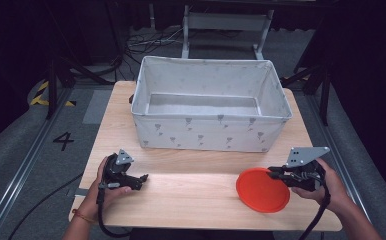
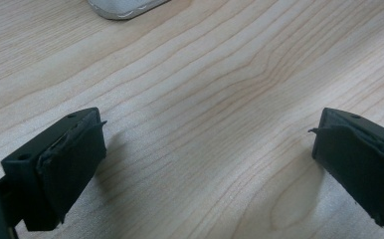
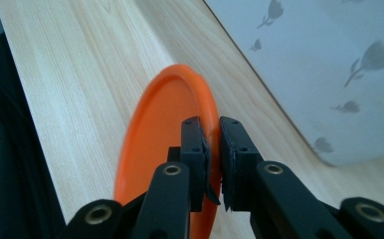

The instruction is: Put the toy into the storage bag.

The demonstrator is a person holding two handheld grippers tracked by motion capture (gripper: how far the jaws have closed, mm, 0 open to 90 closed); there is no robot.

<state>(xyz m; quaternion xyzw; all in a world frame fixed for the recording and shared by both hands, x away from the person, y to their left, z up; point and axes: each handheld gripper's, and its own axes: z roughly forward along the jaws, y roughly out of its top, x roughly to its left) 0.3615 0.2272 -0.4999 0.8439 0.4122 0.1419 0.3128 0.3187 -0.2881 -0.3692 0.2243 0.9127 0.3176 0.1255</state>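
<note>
One orange plate (image 1: 262, 190) sits near the worktop's (image 1: 191, 195) front right corner, its right rim pinched between the pressed-together right tongs (image 1: 272, 172). It looks like thin, light, stiff plastic with a smooth, likely slippery surface, so the raised rim is the sensible place to grip, as in the right gripper view (image 3: 170, 149). Behind it, along the far edge, stands one empty fabric bin (image 1: 211, 131). The left tongs (image 1: 142, 178) rest near the front left corner, spread wide over bare wood.
</note>
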